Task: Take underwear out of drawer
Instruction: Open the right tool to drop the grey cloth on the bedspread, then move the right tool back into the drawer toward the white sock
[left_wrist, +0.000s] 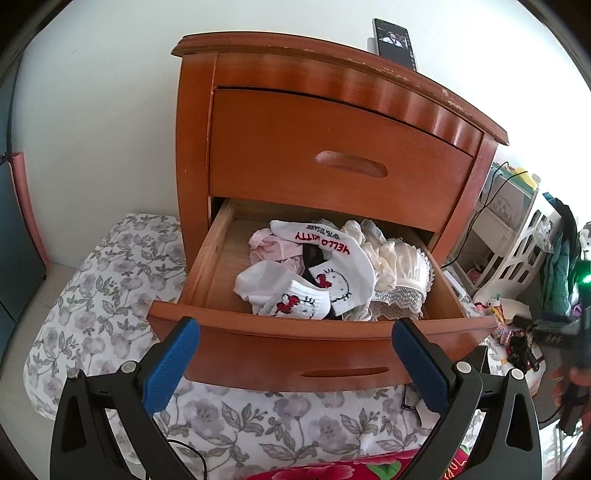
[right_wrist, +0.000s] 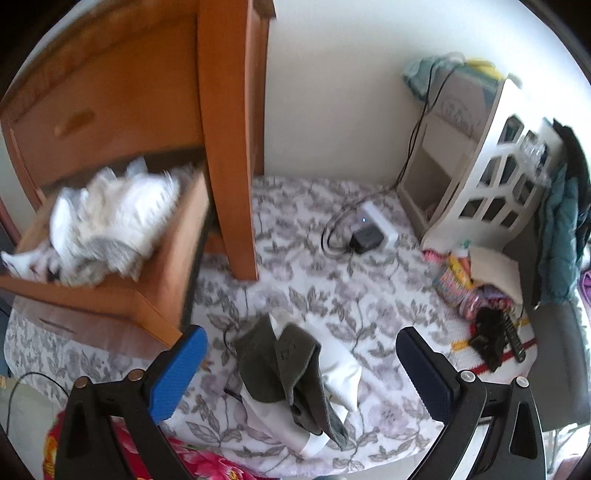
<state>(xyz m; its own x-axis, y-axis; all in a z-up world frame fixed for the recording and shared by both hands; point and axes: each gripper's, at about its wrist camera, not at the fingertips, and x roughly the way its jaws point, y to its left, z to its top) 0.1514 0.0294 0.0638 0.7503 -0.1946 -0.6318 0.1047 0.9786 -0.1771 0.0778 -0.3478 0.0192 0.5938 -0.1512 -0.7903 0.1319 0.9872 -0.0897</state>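
Note:
The lower drawer (left_wrist: 207, 258) of a wooden nightstand (left_wrist: 332, 122) is pulled out. It holds a heap of white Hello Kitty socks (left_wrist: 332, 269), pink underwear (left_wrist: 273, 247) and cream lace garments (left_wrist: 395, 266). My left gripper (left_wrist: 295, 332) hangs open in front of the drawer's front panel with nothing between its blue pads. In the right wrist view a dark grey-green and white piece of underwear (right_wrist: 295, 373) lies crumpled on the floral bedding (right_wrist: 369, 295). My right gripper (right_wrist: 301, 343) stands wide open just above it, not touching it. The drawer (right_wrist: 162, 266) shows blurred at left.
A phone (left_wrist: 395, 42) leans on the nightstand top. A white charger box with a black cable (right_wrist: 373, 229) lies on the bedding. A white lattice shelf (right_wrist: 498, 177), hanging clothes (right_wrist: 565, 221) and small clutter (right_wrist: 476, 291) stand at right. A red floral blanket (right_wrist: 199, 461) lies near.

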